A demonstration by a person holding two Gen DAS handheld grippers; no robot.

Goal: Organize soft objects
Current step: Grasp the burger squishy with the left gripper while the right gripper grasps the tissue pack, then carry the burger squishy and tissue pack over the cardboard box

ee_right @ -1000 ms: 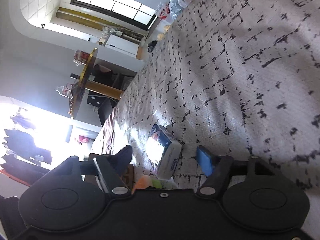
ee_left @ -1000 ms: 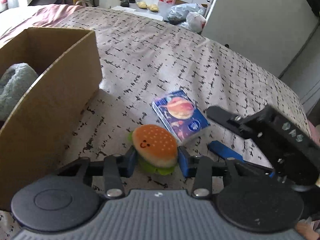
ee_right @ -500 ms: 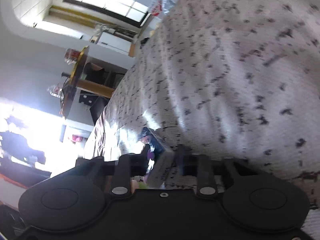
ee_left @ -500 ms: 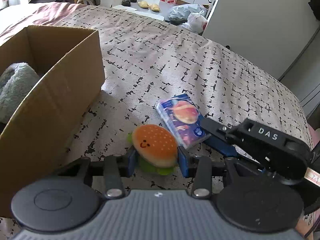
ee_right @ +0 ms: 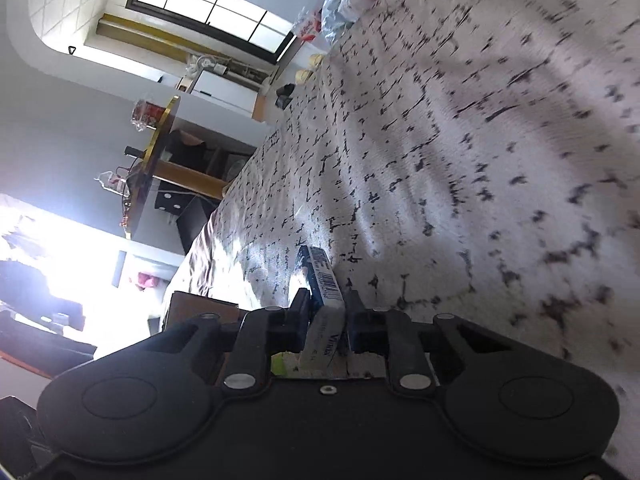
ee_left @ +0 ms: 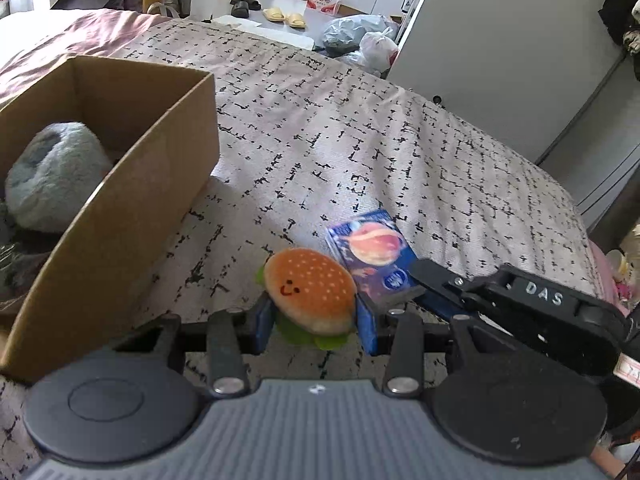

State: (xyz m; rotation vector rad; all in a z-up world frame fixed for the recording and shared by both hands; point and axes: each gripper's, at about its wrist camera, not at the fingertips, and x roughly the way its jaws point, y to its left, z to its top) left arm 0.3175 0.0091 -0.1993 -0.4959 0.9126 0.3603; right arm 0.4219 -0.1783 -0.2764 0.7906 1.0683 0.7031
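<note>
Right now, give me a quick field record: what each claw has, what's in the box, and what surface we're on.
left claw: shut on the burger plush
right claw: shut on the tissue pack, gripped by its edge
cardboard box: open-topped, to the left of the burger plush, with a grey fluffy item inside
surface: bed cover with black dash pattern
task state: both items held, neither in the box yet

Far ahead of the tool, yellow slippers (ee_left: 285, 16) and black sandals (ee_left: 245, 2) are lying on the floor. Plastic bags (ee_left: 360, 36) are sitting ahead to the right, just beside a grey cabinet (ee_left: 500, 48).
</note>
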